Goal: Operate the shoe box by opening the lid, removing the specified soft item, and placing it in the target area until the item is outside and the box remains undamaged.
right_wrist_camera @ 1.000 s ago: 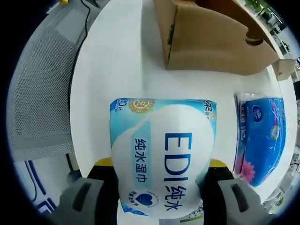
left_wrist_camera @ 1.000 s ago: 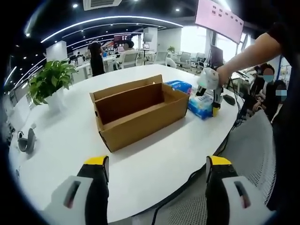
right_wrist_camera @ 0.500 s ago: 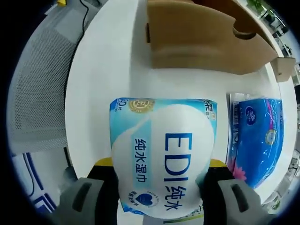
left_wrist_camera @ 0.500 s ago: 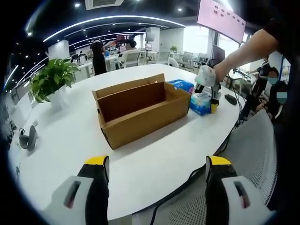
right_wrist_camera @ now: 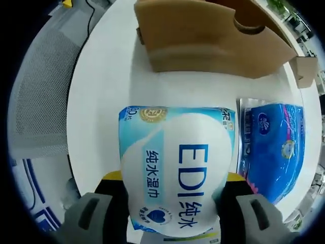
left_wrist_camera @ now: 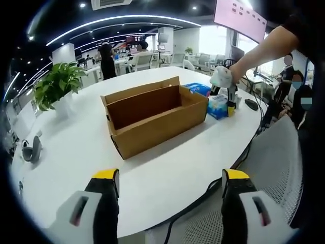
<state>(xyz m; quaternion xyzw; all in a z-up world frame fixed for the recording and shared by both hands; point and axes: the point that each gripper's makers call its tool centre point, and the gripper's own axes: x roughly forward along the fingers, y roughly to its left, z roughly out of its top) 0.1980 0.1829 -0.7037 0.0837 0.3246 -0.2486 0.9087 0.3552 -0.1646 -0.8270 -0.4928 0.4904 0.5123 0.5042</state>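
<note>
Left tongs [left_wrist_camera: 166, 190]: bottom of left gripper view, jaws spread wide, nothing between them, over near edge of white tabletop [left_wrist_camera: 71, 147].
Right tongs [right_wrist_camera: 172, 190]: clenched on wet-wipes pack [right_wrist_camera: 175, 168], pack fills centre-bottom of right gripper view; seen upper right in left gripper view [left_wrist_camera: 223, 84], held by a hand, pack [left_wrist_camera: 218, 107] low over the tabletop.
Shoe box [left_wrist_camera: 152, 119]: centre of left gripper view, open, cardboard, upright on tabletop; top of right gripper view [right_wrist_camera: 213, 40].
Blue tissue pack [right_wrist_camera: 269, 147]: right of wet-wipes pack, lying flat beside the box.
Potted plant [left_wrist_camera: 53, 86]: upper left, on tabletop.

Open office, curved ceiling lights [left_wrist_camera: 117, 20], white table [left_wrist_camera: 66, 147], mesh chair [left_wrist_camera: 274, 157]
</note>
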